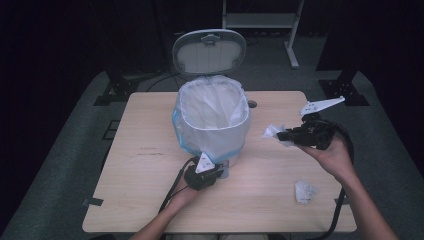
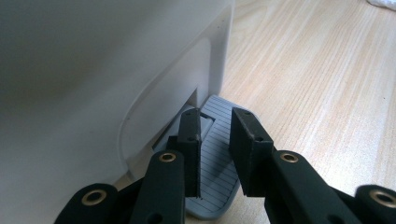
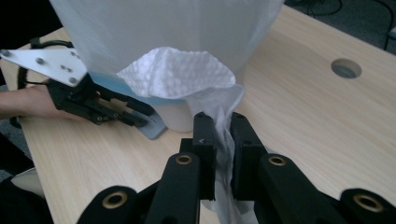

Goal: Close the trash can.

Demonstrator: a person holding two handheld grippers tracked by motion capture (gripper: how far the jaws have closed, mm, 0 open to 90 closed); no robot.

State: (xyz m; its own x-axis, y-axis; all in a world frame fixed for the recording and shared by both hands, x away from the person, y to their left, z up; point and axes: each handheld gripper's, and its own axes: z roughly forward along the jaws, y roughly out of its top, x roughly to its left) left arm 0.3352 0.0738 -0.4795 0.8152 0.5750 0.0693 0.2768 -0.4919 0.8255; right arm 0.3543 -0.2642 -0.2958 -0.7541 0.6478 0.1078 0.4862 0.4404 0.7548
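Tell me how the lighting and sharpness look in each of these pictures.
High view: dim and soft, dark surroundings, only the table and bin lit. Left gripper view: bright wood, bin wall shaded and blurred up close, pedal sharp. Right gripper view: evenly lit, paper towel crisp, bin slightly washed out.
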